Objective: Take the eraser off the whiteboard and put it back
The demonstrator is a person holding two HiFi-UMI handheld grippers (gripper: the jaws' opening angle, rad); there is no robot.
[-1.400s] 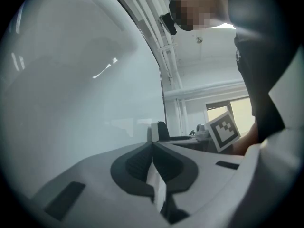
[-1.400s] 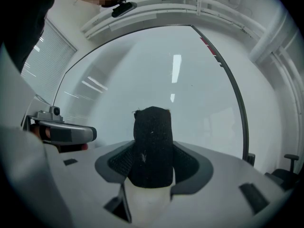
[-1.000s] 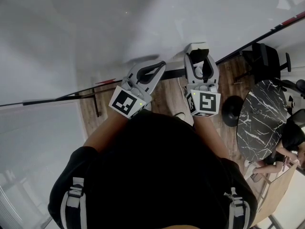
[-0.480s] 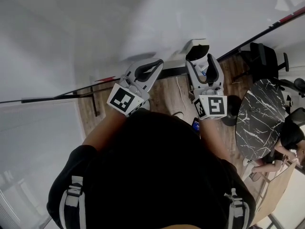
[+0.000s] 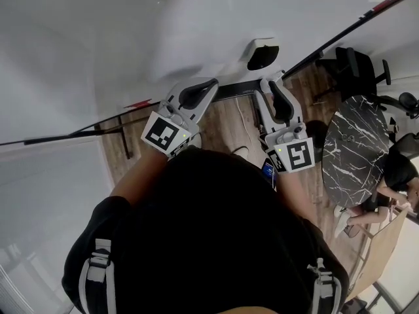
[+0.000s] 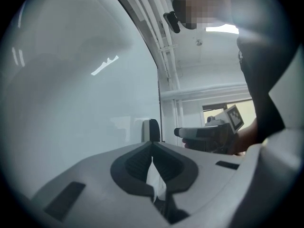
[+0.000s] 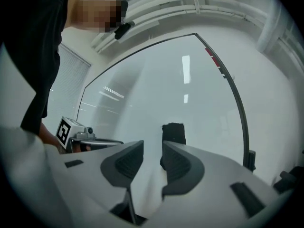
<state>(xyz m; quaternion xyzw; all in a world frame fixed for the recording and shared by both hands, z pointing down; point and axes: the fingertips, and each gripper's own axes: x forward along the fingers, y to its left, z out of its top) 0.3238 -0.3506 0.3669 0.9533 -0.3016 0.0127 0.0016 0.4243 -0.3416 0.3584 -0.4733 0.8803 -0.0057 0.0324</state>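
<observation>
The black-and-white eraser (image 5: pixel 262 53) sticks to the whiteboard (image 5: pixel 118 31) on its own, just above the board's dark lower rail. My right gripper (image 5: pixel 270 84) hangs a short way back from it. Its jaws have just been closing and stand apart with nothing between them. In the right gripper view the eraser (image 7: pixel 173 133) shows past the right gripper (image 7: pixel 153 148). My left gripper (image 5: pixel 200 87) floats to the left, fingertips together and empty. In the left gripper view the left gripper (image 6: pixel 152 145) faces the board, with the eraser (image 6: pixel 151 129) seen edge-on.
A round black marble table (image 5: pixel 357 156) and a black office chair (image 5: pixel 357 67) stand at the right on the wooden floor. A person (image 5: pixel 396 182) sits beside the table. The board's dark rail (image 5: pixel 229 91) runs just below both grippers.
The right gripper, which was around the eraser, has opened off it and drawn back from the board. The eraser stays stuck on the whiteboard. The left gripper has hardly moved.
</observation>
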